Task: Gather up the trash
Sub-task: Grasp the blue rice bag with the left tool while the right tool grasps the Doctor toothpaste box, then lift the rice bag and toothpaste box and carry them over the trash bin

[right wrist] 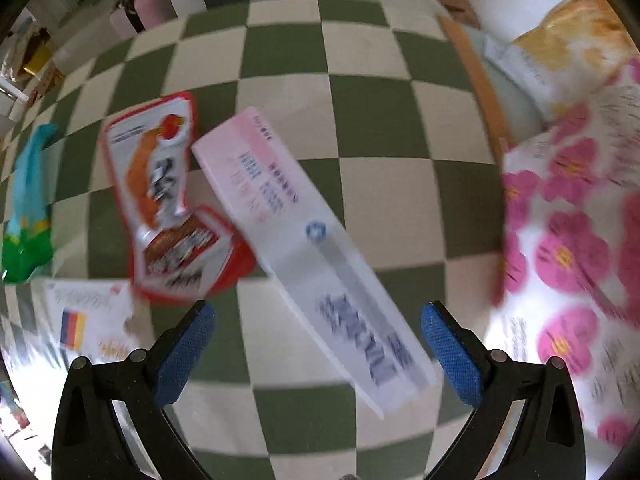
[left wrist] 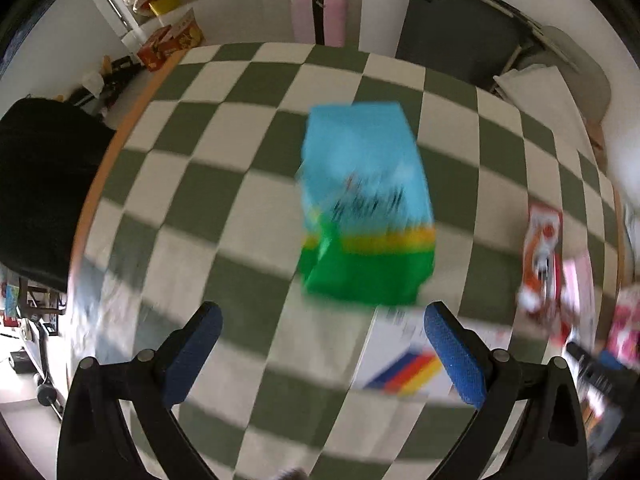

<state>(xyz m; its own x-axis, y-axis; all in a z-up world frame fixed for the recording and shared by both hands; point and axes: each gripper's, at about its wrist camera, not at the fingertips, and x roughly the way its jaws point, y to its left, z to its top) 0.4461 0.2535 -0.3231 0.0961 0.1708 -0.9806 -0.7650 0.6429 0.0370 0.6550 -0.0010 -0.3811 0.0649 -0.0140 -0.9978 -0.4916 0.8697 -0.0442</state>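
A blue and green carton (left wrist: 366, 208) stands on the checkered tablecloth, ahead of my open, empty left gripper (left wrist: 322, 336). A white paper with a striped flag mark (left wrist: 400, 354) lies just before its right finger. In the right wrist view, a long pink and white box (right wrist: 316, 256) lies slanted between the fingers of my open, empty right gripper (right wrist: 316, 334). A red and white snack wrapper (right wrist: 172, 208) lies to its left. The carton (right wrist: 28, 204) and the paper (right wrist: 90, 320) show at the far left.
A flowered pink and white bag (right wrist: 572, 248) fills the right side, with a yellow packet (right wrist: 568, 40) behind it. The table's orange edge (left wrist: 104, 172) runs along the left. A black chair back (left wrist: 40, 188) and pink suitcase (left wrist: 320, 12) stand beyond the table.
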